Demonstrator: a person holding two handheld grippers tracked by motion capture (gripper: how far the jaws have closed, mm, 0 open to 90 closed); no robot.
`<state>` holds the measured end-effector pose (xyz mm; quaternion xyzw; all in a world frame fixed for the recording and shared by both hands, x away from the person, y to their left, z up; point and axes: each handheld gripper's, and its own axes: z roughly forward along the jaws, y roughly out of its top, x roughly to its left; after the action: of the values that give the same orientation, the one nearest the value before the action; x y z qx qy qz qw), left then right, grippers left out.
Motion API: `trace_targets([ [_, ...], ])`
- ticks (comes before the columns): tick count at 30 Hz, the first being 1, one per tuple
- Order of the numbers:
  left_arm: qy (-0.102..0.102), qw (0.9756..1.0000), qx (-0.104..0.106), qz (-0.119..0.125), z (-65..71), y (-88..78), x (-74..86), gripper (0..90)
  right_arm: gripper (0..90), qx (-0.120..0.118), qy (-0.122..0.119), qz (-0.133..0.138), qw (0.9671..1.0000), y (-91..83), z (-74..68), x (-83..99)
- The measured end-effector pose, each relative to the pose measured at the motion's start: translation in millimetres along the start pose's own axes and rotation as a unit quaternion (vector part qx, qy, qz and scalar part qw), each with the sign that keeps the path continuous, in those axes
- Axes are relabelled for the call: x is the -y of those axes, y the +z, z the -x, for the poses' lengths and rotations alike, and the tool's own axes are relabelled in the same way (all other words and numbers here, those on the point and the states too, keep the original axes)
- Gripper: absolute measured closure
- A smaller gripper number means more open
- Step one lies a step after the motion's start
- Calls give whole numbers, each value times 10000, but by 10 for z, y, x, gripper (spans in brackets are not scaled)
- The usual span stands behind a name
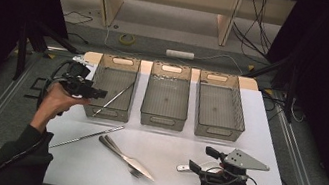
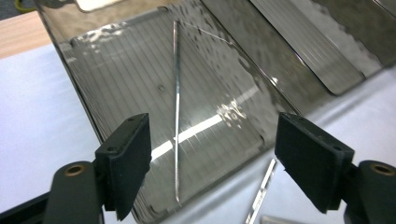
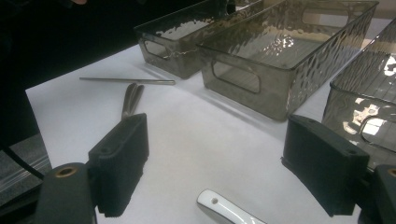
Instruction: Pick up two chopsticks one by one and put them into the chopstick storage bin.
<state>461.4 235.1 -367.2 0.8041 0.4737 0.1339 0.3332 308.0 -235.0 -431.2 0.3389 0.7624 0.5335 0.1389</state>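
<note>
My left gripper [image 2: 212,163] hangs wide open and empty over the left bin [image 1: 105,70], where a thin, stiff, slippery metal chopstick [image 2: 177,116] lies slanted from six toward twelve o'clock, best pinched mid-shaft, while my right gripper [image 1: 198,160] waits open.

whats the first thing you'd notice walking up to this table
Three clear ribbed bins stand in a row at the far edge of the white table; the left one holds a thin metal rod leaning corner to corner. The open left gripper hovers beside that bin, with cutlery lying loose in front.
</note>
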Motion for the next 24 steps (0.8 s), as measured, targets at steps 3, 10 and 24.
trace_targets([
  [3, 141, 9997, 44, -185, 57, -19, 56, 263, 233, 0, 6, 6, 10000, -8, 0, -2],
  [10, 381, 9966, 144, -709, 149, 3, 218, 260, 232, -6, -14, 0, 10000, -3, -8, -7],
  [24, 535, 9867, 165, -1529, 164, 120, 499, 248, 233, -10, -38, 7, 10000, -9, -10, -7],
])
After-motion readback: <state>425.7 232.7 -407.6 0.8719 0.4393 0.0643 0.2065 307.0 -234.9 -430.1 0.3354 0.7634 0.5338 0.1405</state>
